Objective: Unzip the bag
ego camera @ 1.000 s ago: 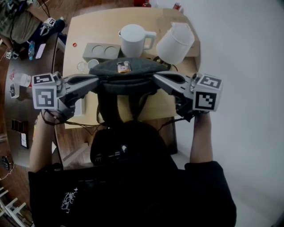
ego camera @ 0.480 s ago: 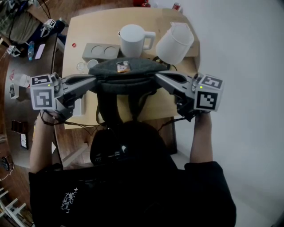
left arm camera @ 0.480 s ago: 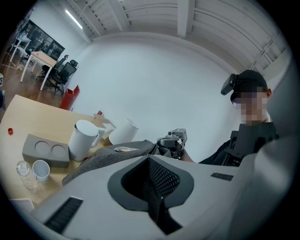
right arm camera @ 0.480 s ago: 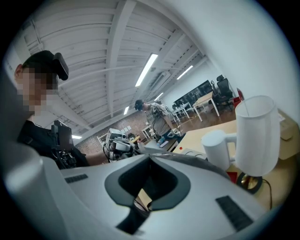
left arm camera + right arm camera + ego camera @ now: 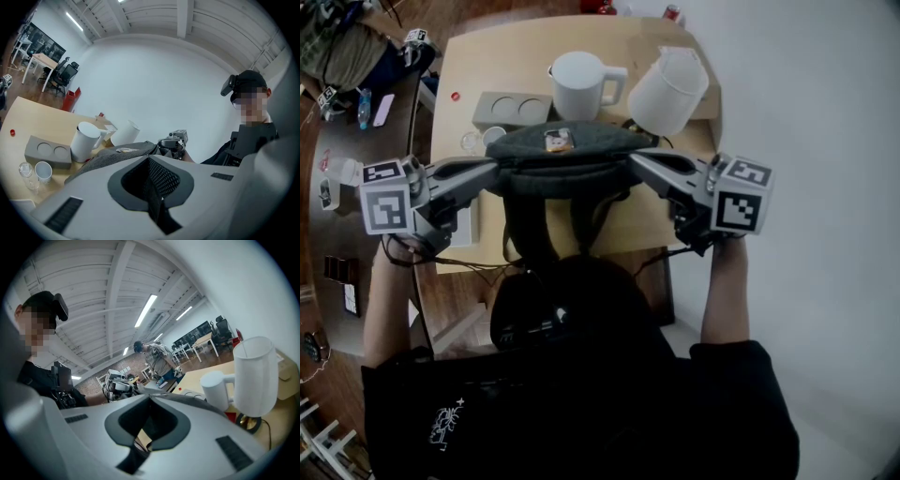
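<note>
Bag: grey fabric bag (image 5: 567, 155) lies across the near edge of the table (image 5: 487, 56), its straps (image 5: 525, 234) trailing off toward 6 o'clock, zip not visibly opened.
Left gripper: the left gripper (image 5: 492, 171) meets the bag at its 9 o'clock end, jaws pressed together on dark mesh fabric of the bag, likely to anchor that end.
Grey block: a grey block (image 5: 514, 111) with two round recesses sits at the bag's 11 o'clock.
Pitcher: white pitcher (image 5: 579, 84) at 12 o'clock, just behind the bag.
Lamp: white lamp (image 5: 668, 92) at 1 o'clock.
Right gripper: the right gripper (image 5: 636, 161) bites the 3 o'clock end, jaws closed on a dark strip of the bag, which part unclear, probably keeping the top taut for the zip.
</note>
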Demonstrator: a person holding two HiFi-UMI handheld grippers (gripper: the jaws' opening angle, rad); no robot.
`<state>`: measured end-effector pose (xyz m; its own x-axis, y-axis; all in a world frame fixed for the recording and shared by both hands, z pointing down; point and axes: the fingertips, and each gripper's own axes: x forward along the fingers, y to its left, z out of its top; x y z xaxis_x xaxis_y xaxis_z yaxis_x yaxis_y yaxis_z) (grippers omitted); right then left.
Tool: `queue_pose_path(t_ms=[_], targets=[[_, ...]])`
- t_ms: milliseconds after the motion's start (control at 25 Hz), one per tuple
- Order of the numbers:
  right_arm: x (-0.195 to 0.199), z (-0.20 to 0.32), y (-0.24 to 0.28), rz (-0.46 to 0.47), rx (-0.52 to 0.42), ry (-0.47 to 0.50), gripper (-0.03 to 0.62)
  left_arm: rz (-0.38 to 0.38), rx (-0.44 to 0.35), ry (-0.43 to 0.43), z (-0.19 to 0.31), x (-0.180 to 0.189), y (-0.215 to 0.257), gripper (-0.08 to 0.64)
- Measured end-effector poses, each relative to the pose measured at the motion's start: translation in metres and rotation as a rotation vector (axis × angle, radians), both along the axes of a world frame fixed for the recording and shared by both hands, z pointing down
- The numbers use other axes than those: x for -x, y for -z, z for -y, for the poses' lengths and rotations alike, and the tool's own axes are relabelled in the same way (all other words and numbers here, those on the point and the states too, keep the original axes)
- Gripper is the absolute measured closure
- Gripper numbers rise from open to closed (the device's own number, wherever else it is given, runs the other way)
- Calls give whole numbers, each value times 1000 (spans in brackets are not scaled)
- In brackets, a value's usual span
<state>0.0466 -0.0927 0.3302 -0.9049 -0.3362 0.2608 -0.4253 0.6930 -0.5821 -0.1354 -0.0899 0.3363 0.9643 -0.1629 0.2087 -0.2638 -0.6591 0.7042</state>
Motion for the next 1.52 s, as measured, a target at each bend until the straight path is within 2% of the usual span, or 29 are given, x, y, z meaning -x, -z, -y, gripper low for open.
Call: queue_pose_path(t_ms=[480, 640, 1520], targets=[[-12, 5, -2, 18, 15, -22, 583, 6, -8, 27, 7, 4, 3, 557], [-16, 6, -3, 20, 19, -30, 583, -10, 16, 31, 6, 6, 1, 557], [-31, 10, -7, 19, 28, -61, 583, -17, 40, 79, 9, 24, -6, 557]])
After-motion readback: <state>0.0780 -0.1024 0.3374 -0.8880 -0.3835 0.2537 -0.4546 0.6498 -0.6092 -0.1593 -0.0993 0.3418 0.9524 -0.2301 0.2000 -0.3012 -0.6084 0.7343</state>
